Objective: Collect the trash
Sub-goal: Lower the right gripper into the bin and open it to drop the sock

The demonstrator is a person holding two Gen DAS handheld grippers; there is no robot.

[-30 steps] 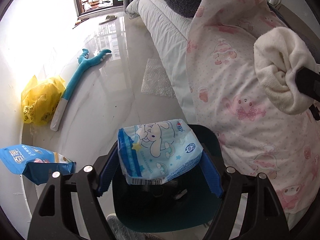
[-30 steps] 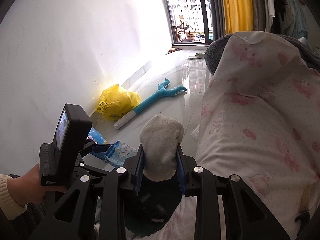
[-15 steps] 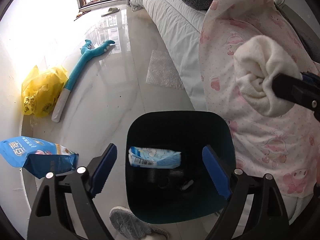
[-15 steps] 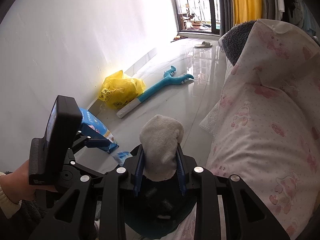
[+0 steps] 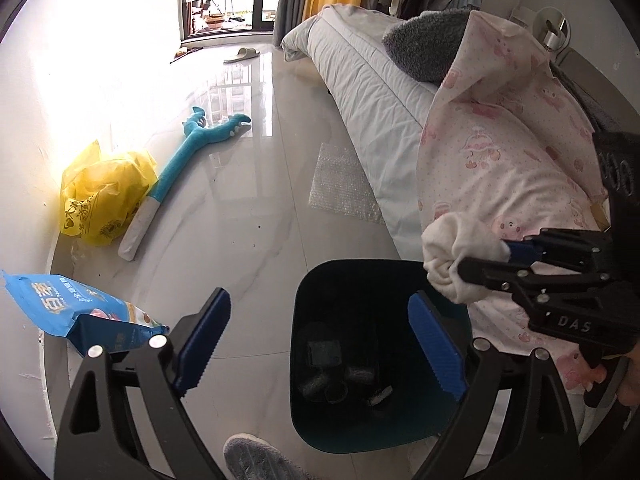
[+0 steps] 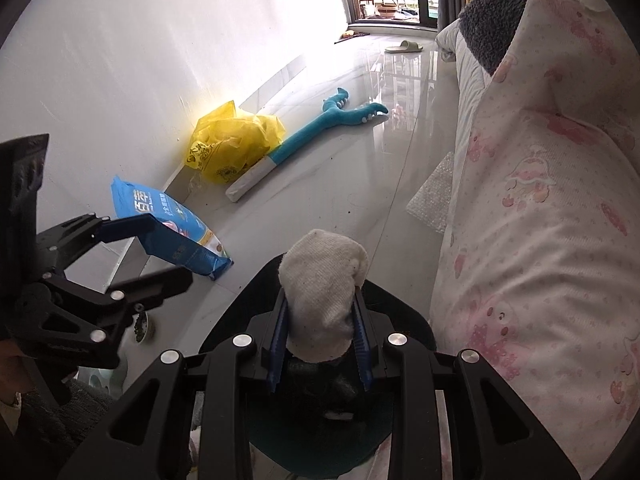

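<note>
Trash collection is moving along in a bedroom: the left claw, which was gripping a blue-and-white cartoon wrapper a second ago, is now hanging wide and empty above the dark teal bin, the wrapper having dropped inside half a second ago; it is no longer showing among the dark items at the bin's bottom. That is suggesting one piece is done and this claw is free for the next. The right claw is pinching a rolled white sock tight between its blue pads, holding it over the bin's rim at about 2 o'clock of the opening in the left wrist view, so a release there looks likely to land it inside. Floor litter is waiting: a blue snack bag at 9 o'clock of the bin, a crumpled yellow plastic bag by the wall at 10 o'clock, a teal toy grabber beside it, and a sheet of bubble wrap at 12 o'clock against the bed. Writing is sparse: "DAS" is reading on the right claw's body, large white Chinese characters are showing on the blue bag, and the yellow bag's print is too small to make out.
</note>
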